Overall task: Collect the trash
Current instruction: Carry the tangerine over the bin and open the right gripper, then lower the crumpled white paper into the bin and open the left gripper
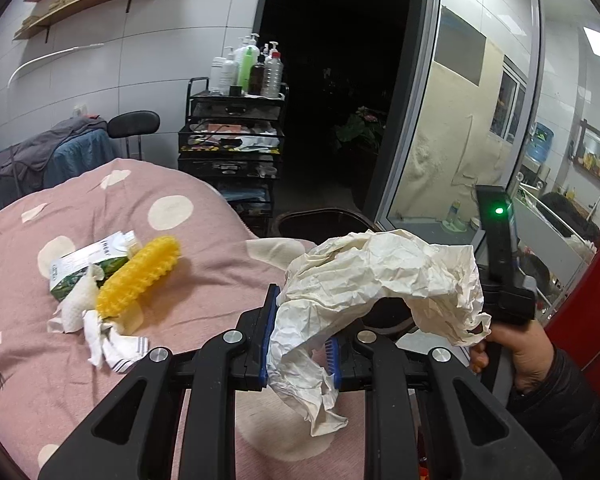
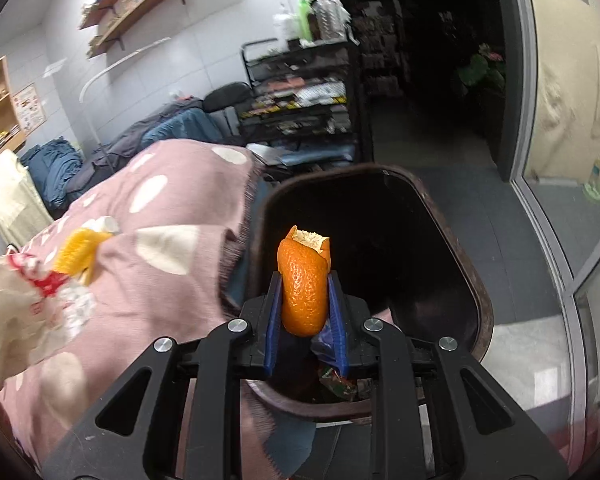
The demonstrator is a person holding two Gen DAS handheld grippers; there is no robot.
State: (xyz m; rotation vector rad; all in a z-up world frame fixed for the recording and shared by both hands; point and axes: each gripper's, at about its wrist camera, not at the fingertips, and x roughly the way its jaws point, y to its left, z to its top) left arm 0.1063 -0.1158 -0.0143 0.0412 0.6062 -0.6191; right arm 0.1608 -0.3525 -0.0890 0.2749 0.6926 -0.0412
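Note:
My left gripper (image 1: 300, 320) is shut on a large crumpled sheet of off-white paper (image 1: 380, 276), held above the pink spotted blanket (image 1: 180, 280). My right gripper (image 2: 305, 300) is shut on a strip of orange peel (image 2: 304, 284) and hovers over the open mouth of a dark brown bin (image 2: 480, 300) beside the bed. Some wrappers lie inside the bin. On the blanket remain a yellow spiky roller (image 1: 140, 276), a green-and-white carton (image 1: 88, 260) and crumpled white tissue (image 1: 100, 328). The crumpled paper (image 2: 16, 312) shows at the left edge of the right wrist view.
A black wire trolley (image 1: 232, 140) with bottles on top stands beyond the bed by a dark doorway. Glass door and frame run along the right. A person's hand (image 1: 516, 344) holds the other gripper's handle at the right. Shelves hang on the tiled wall.

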